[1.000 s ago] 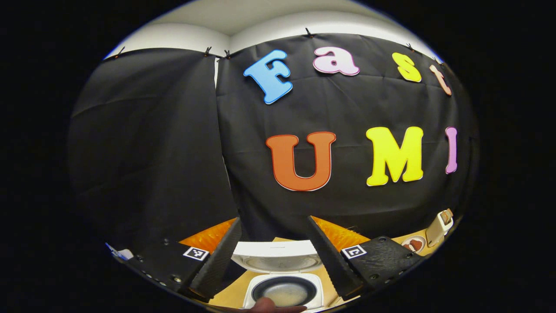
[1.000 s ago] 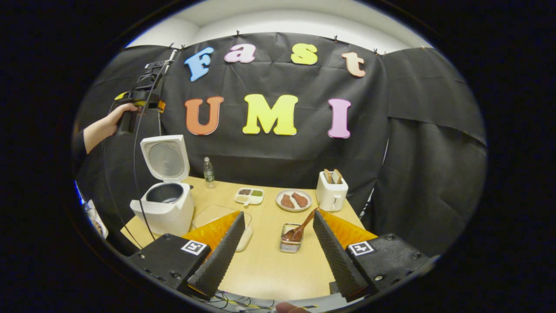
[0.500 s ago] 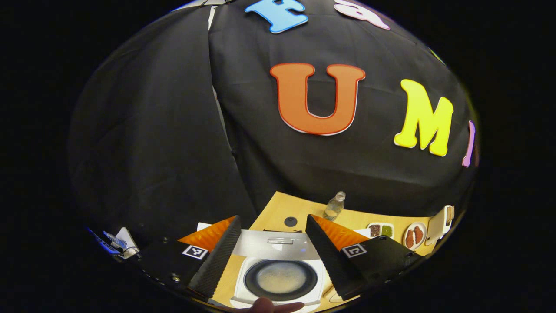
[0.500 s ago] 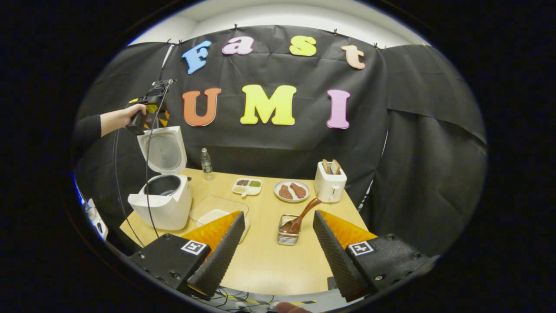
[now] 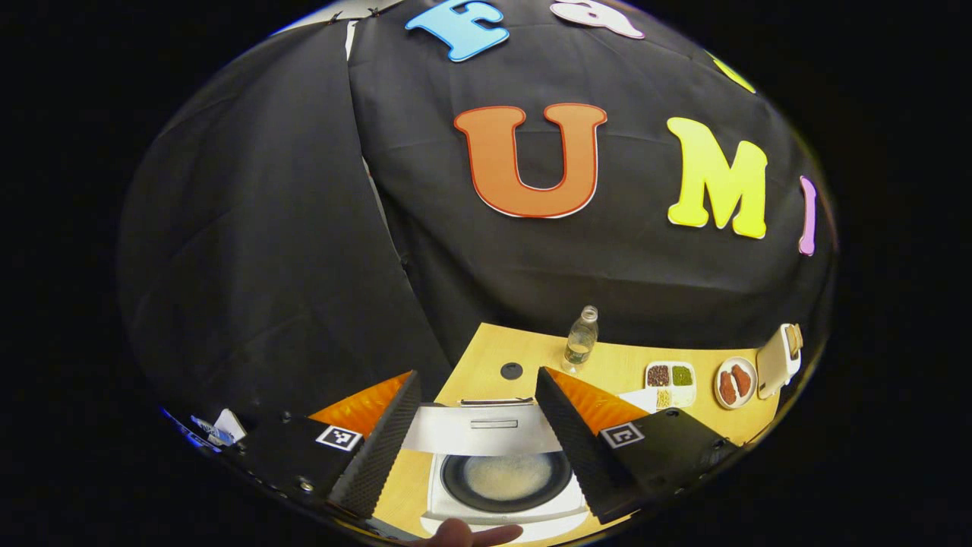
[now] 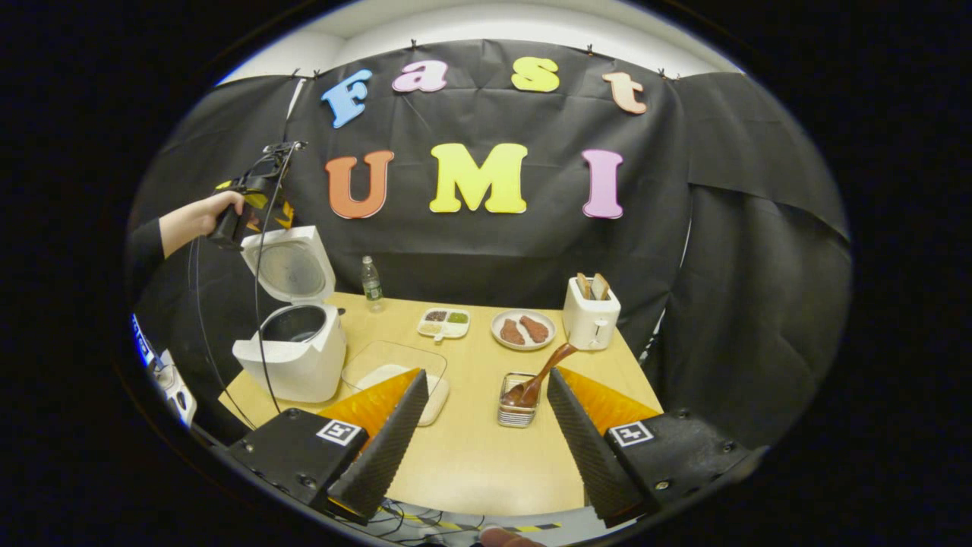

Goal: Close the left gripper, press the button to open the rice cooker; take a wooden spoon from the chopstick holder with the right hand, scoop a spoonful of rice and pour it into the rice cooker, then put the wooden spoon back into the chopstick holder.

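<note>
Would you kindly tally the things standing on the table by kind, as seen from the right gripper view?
Appliances: 2, the rice cooker and the toaster
Dishes and trays: 3, the clear container, the divided tray and the plate
Bottles: 1, the water bottle
Utensil holders: 1, the chopstick holder, holding the wooden spoon
Total: 7
</note>
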`<state>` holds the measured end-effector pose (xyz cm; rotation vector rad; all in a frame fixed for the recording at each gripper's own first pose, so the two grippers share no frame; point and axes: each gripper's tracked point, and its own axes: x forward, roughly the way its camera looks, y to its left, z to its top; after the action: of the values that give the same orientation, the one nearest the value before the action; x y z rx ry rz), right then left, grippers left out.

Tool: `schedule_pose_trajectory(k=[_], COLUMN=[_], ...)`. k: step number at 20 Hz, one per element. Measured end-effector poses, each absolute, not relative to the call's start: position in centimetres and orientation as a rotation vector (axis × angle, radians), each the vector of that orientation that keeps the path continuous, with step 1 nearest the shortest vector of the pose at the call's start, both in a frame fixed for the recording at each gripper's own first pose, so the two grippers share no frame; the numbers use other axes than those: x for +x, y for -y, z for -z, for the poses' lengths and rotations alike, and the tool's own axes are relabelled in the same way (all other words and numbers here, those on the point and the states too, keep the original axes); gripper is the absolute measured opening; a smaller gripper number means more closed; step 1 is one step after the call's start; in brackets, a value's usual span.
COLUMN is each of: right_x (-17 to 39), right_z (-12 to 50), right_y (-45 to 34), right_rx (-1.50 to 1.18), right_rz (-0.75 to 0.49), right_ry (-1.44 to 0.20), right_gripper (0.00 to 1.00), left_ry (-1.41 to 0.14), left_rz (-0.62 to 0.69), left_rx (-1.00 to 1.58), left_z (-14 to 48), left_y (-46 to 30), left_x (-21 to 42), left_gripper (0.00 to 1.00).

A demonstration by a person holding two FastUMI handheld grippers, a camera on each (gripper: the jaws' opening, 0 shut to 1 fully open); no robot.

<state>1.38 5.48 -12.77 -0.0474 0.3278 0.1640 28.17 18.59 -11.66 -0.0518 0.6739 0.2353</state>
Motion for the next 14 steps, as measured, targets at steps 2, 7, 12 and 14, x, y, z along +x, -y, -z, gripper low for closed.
schedule_pose_trajectory(k=[2,7,12,14], right_x=[1.5,1.3,1.2,1.0], right_z=[13.0,13.8,15.0,15.2], right_y=[-6.1,-7.2,-7.7,-7.8], right_rx=[-0.045,-0.049,-0.044,-0.048], right_rz=[-0.183,-0.218,-0.237,-0.242], right_ry=[-0.333,-0.357,-0.395,-0.403], right_gripper=[1.0,1.0,1.0,1.0], left_ry=[-0.704,-0.804,-0.897,-0.936], left_rz=[-0.207,-0.16,-0.128,-0.12], left_rx=[-0.097,-0.075,-0.08,-0.099], left_z=[13.1,19.6,24.3,26.1], left_y=[-17.5,-15.6,-14.4,-13.9], left_x=[26.1,21.2,17.8,17.0], left_gripper=[0.98,0.98,0.96,0.98])
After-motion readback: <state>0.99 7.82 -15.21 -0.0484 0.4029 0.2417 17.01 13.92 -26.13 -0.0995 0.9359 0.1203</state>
